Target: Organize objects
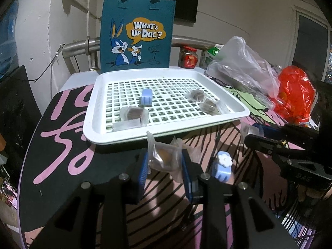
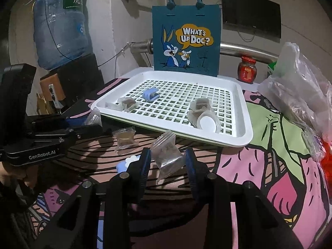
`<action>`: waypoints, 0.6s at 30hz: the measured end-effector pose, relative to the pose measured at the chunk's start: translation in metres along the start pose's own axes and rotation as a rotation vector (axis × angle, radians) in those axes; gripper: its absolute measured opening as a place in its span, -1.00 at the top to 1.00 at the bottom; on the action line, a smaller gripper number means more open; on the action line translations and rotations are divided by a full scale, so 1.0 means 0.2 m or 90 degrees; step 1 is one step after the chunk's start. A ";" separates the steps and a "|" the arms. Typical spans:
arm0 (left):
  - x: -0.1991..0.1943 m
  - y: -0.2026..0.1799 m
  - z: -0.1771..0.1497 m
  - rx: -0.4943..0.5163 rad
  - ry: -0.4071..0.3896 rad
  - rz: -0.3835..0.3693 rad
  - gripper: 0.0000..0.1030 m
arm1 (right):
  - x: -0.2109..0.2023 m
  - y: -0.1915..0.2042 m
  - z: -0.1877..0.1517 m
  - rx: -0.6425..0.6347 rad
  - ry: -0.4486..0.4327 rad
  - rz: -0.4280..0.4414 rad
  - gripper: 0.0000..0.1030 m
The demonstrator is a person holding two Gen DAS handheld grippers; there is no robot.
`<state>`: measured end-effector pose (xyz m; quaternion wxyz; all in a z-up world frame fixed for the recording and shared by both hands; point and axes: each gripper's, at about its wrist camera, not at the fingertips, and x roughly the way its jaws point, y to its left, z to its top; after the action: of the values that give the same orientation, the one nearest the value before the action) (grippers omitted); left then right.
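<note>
Snack packets – left gripper [image 1: 165,161] jaws clamp one [image 1: 164,157], right gripper [image 2: 167,161] jaws clamp another [image 2: 168,155], both near the white tray [image 1: 207,74] – more inside it.

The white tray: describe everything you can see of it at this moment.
The white tray looks like glossy plastic: rectangular, rounded corners, a raised rim and a floor pierced by a grid of square holes. It sits flat on the patterned tablecloth, in front of the teal cartoon bag. Inside lie a light blue clip, several clear-wrapped brown snack packets and a round white lid-like piece. A pale green edge shows beneath its near rim. Neither gripper touches it.
</note>
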<state>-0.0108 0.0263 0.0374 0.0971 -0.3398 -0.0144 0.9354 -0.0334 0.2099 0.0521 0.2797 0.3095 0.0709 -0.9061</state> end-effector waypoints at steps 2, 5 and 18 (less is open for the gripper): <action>0.00 0.00 0.00 0.002 0.000 -0.001 0.43 | 0.00 0.00 0.00 0.001 -0.003 -0.001 0.35; 0.00 -0.01 0.00 0.005 0.000 0.000 0.43 | -0.01 -0.01 -0.01 0.010 -0.005 0.000 0.35; 0.00 -0.01 0.00 0.006 0.002 0.000 0.43 | -0.01 -0.02 -0.01 0.012 -0.004 0.004 0.35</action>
<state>-0.0110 0.0278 0.0373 0.0983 -0.3411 -0.0099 0.9348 -0.0330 0.2141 0.0520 0.2797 0.3093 0.0606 -0.9069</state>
